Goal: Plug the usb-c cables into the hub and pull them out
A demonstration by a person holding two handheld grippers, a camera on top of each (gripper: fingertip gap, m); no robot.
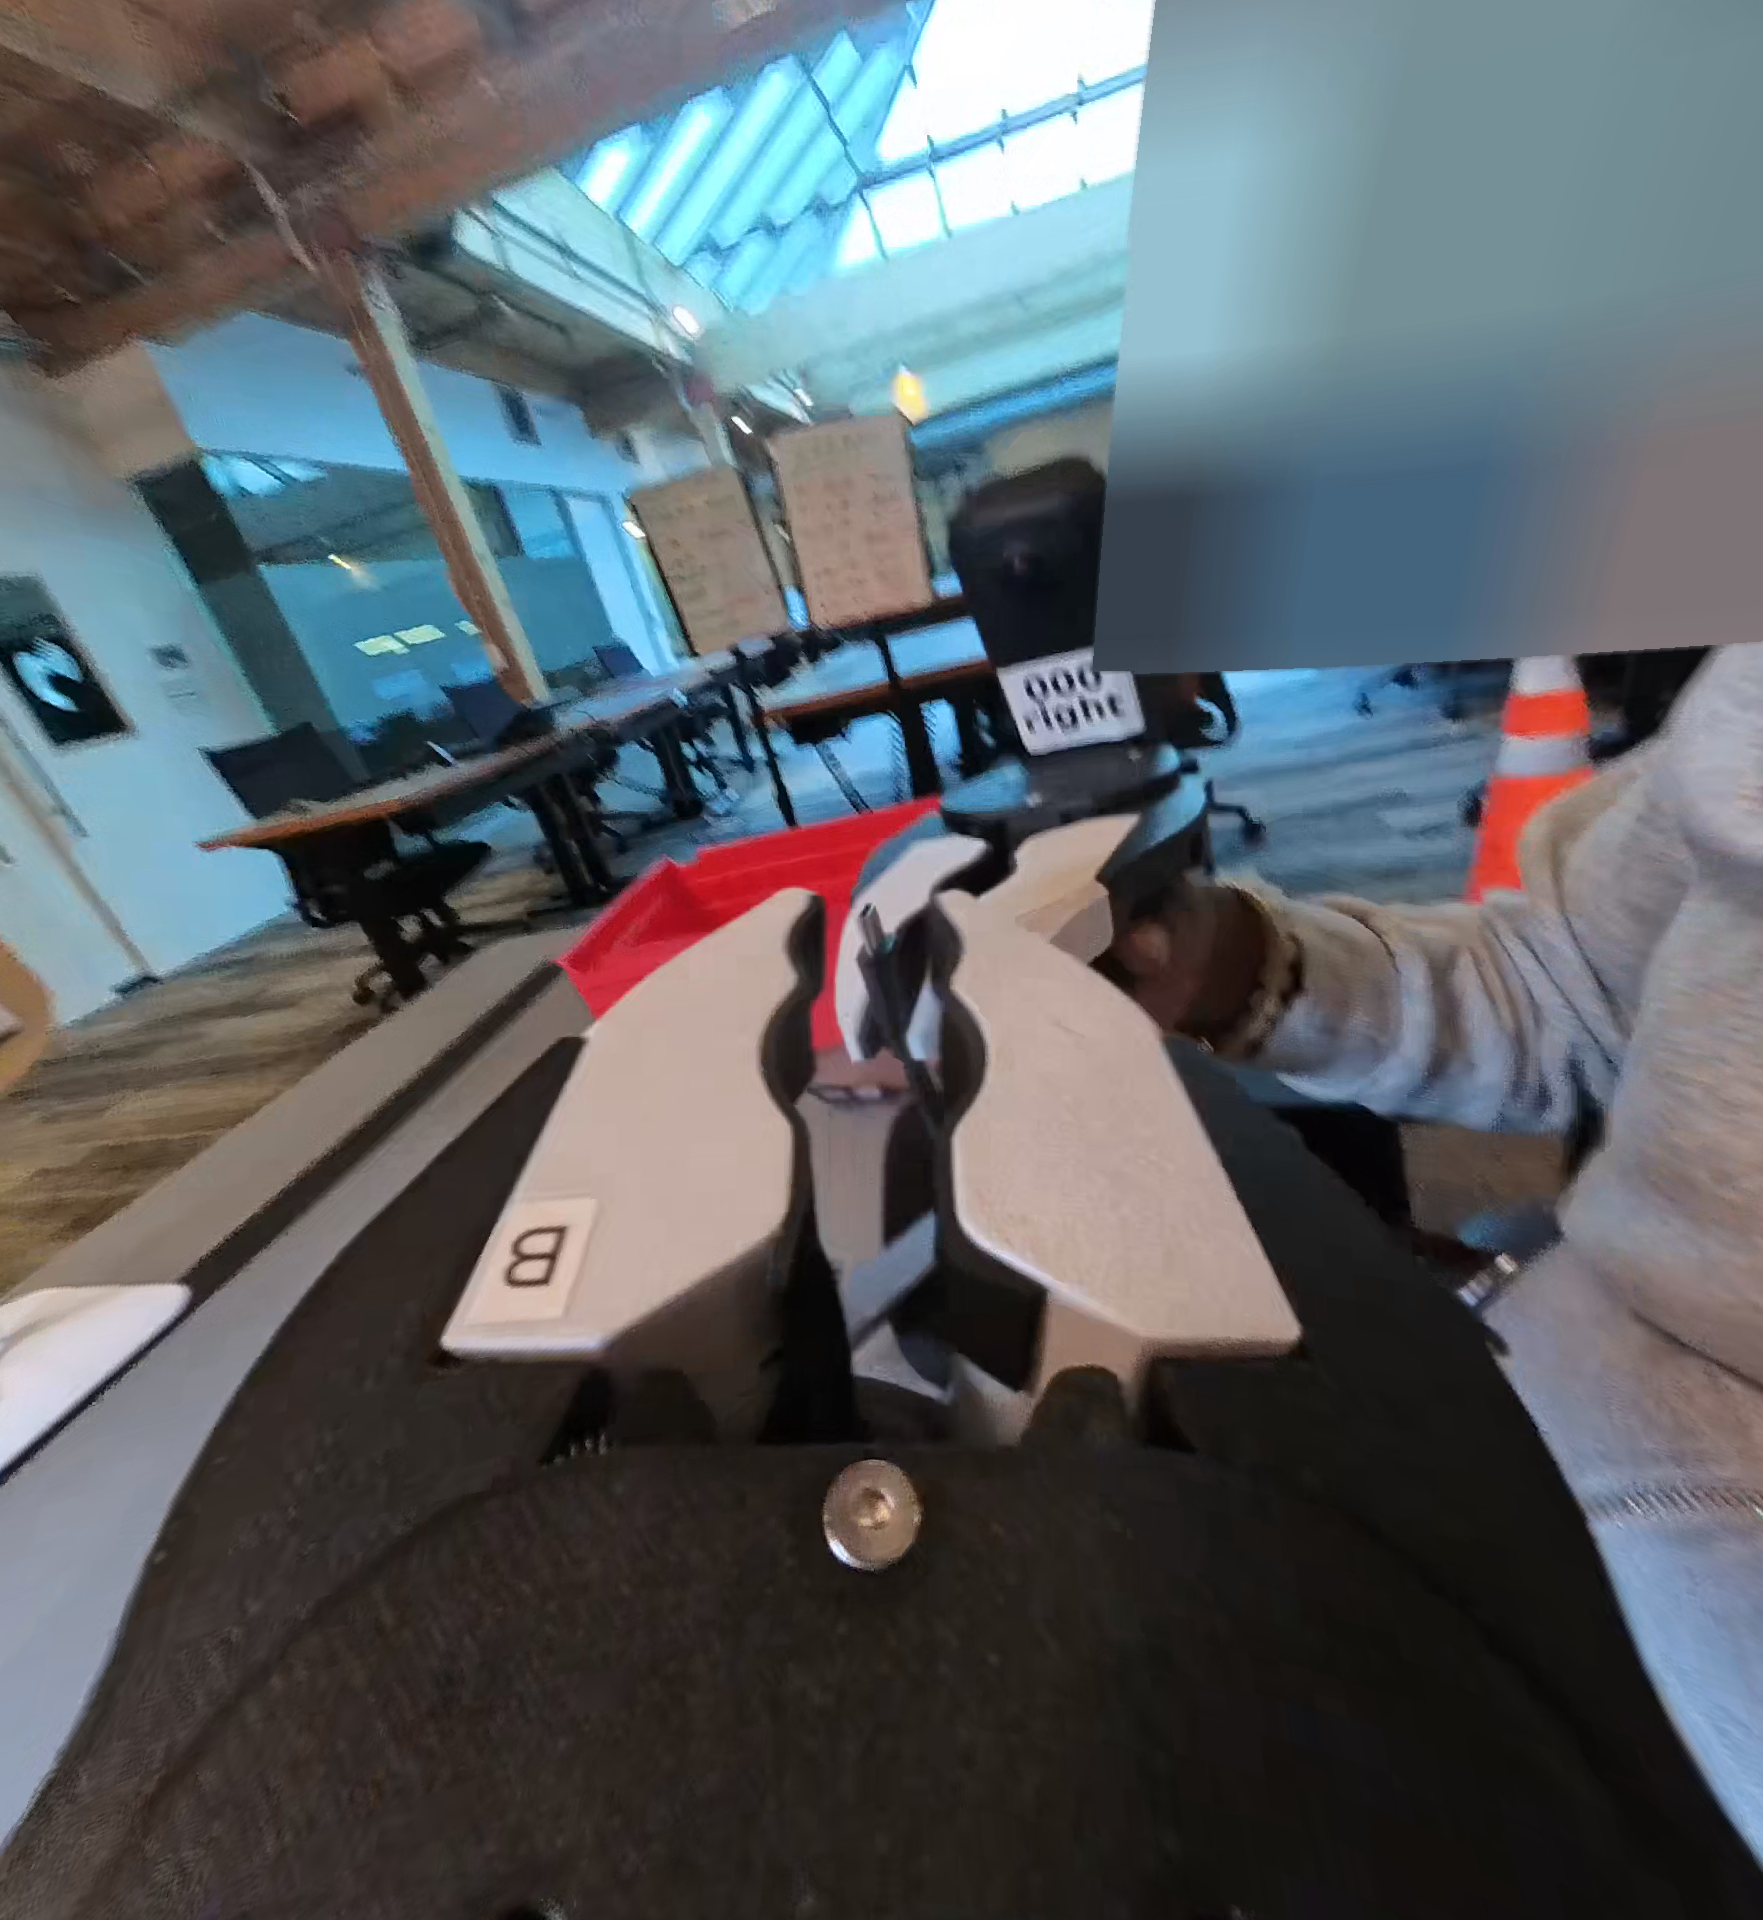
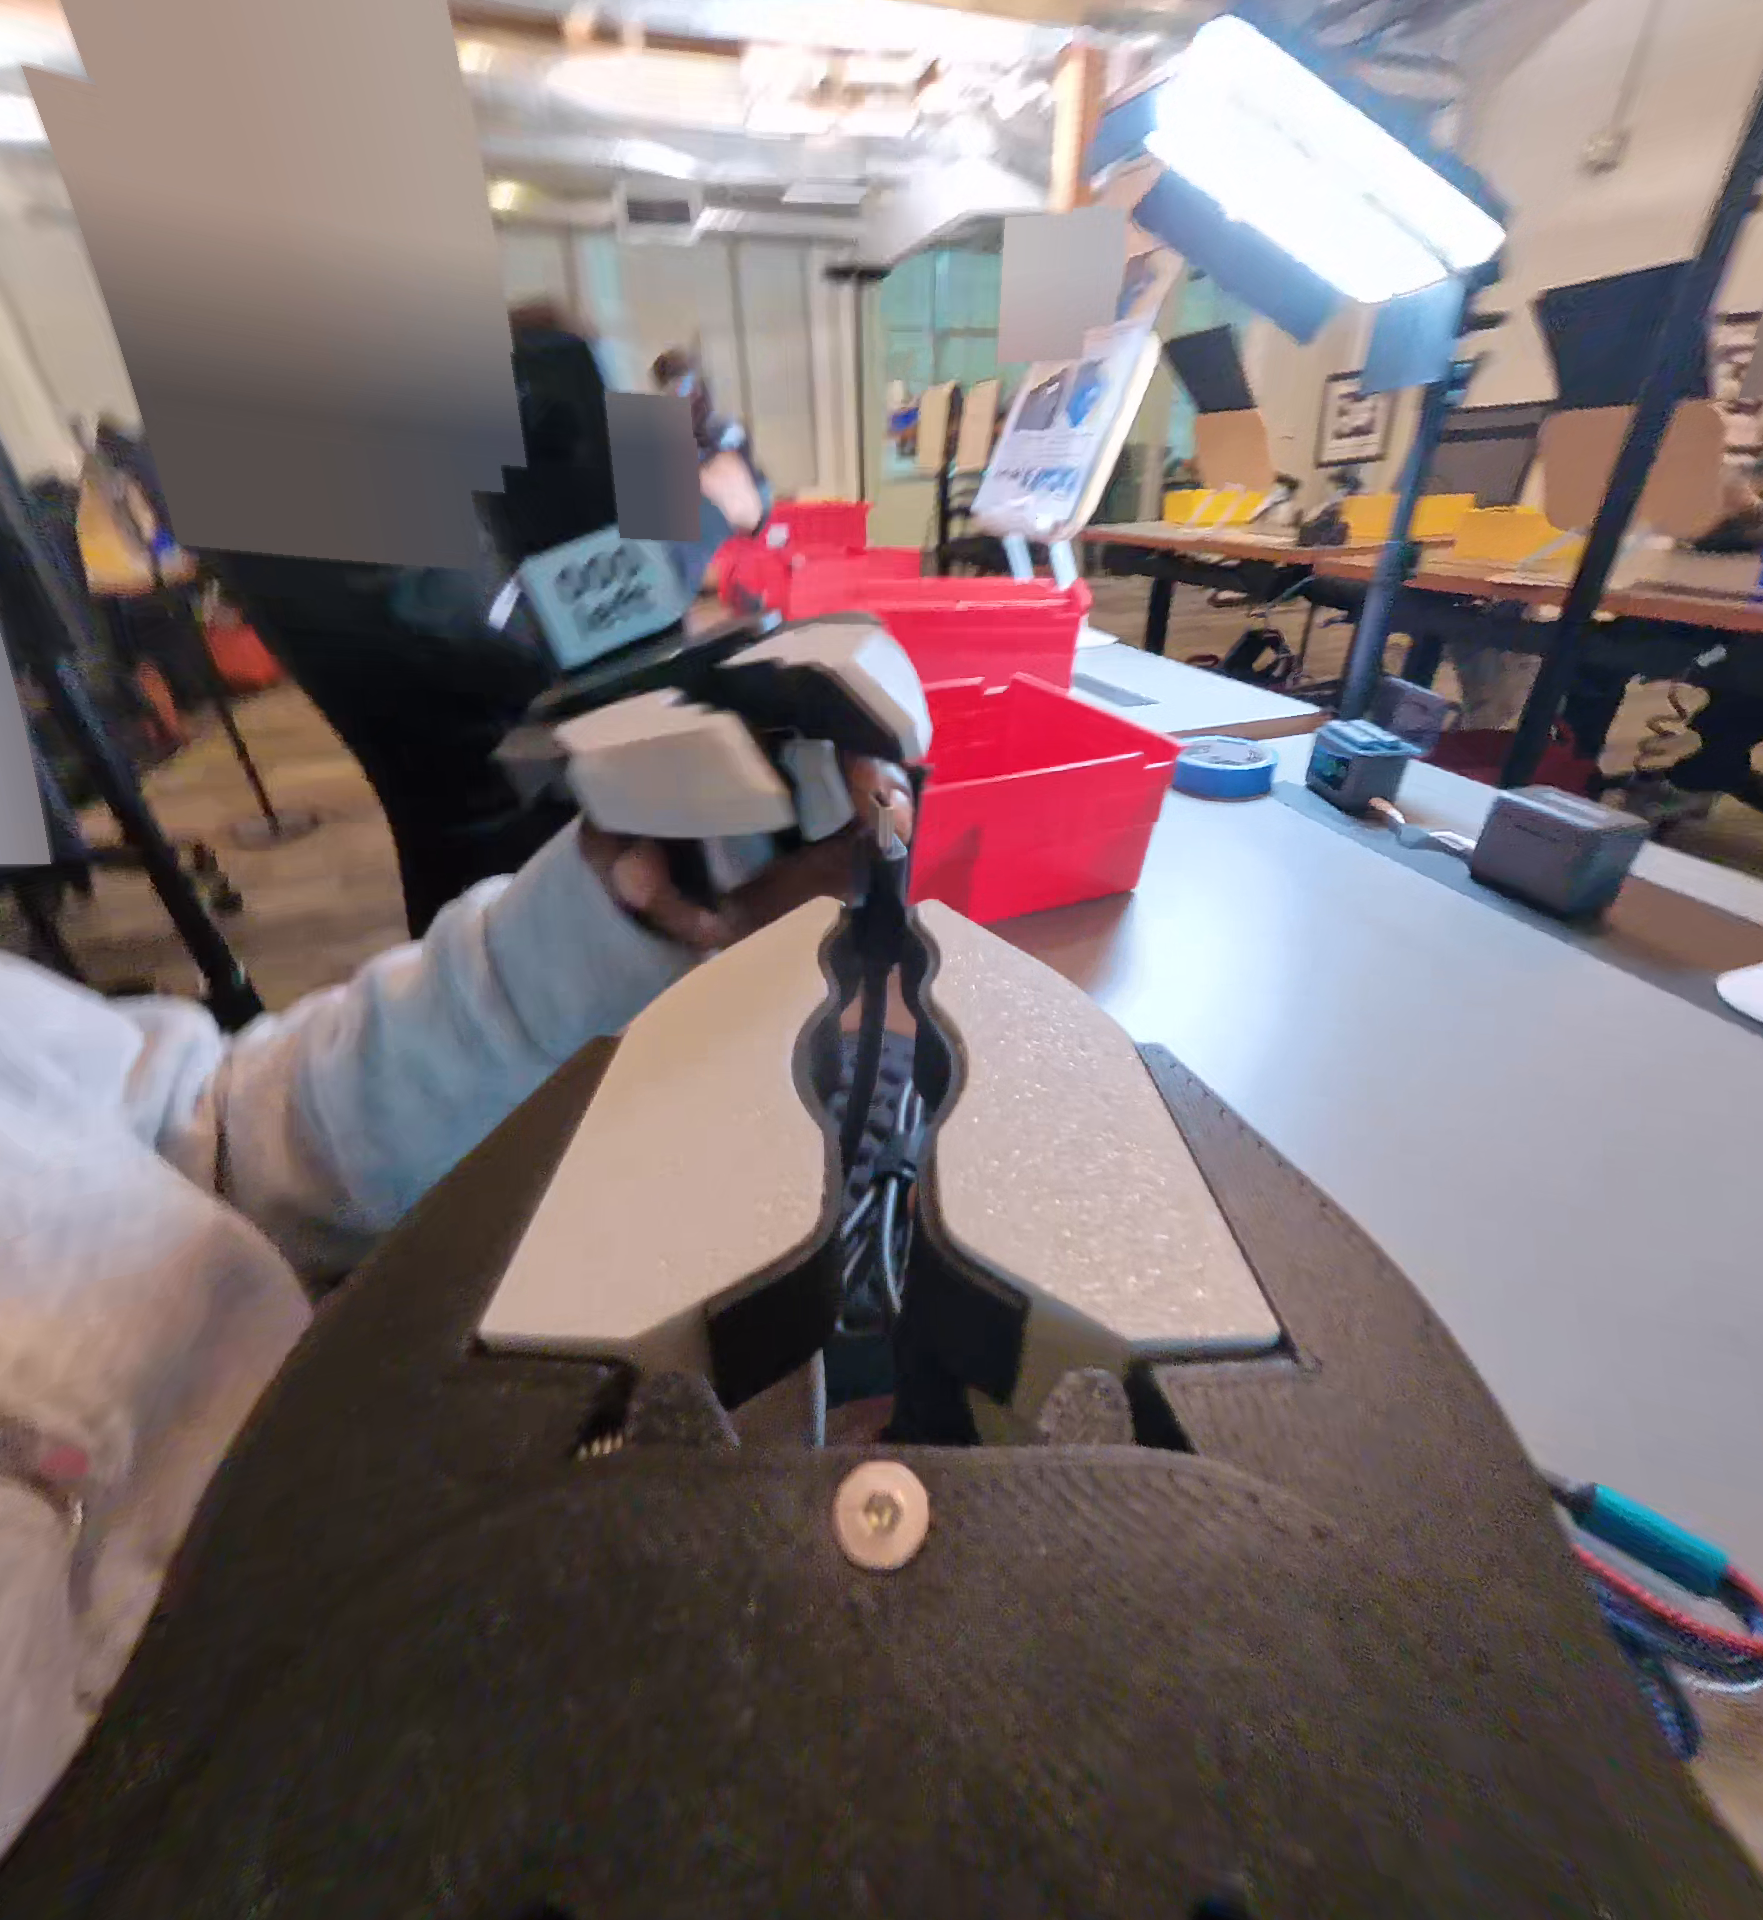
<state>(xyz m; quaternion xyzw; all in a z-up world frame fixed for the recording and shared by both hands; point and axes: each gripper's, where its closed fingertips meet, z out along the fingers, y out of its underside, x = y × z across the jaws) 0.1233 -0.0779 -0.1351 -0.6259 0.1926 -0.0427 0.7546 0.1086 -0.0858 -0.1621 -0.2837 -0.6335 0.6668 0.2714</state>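
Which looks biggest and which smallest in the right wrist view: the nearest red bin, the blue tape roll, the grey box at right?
1. Nearest red bin, clearly the largest.
2. Grey box.
3. Blue tape roll, smallest.

The grey box lies nearer the camera than the roll, so their true sizes may differ less.

My jaws are pinched on a black cable [image 2: 882,997], its silver plug [image 2: 888,826] standing up past my fingertips [image 2: 861,920]; more dark cable loops lie below between the jaws; just ahead, the left gripper [image 2: 804,748] sits in a hand [image 2: 690,883] with a pale grey sleeve [image 2: 389,1060], close beside the plug; red bins [image 2: 1043,810] stand on the grey surface [image 2: 1428,1091] beyond; a blue tape roll [image 2: 1223,767] and small dark grey boxes [image 2: 1557,847] lie to the right; a braided cable with a teal plug [image 2: 1651,1548] rests at my right edge.
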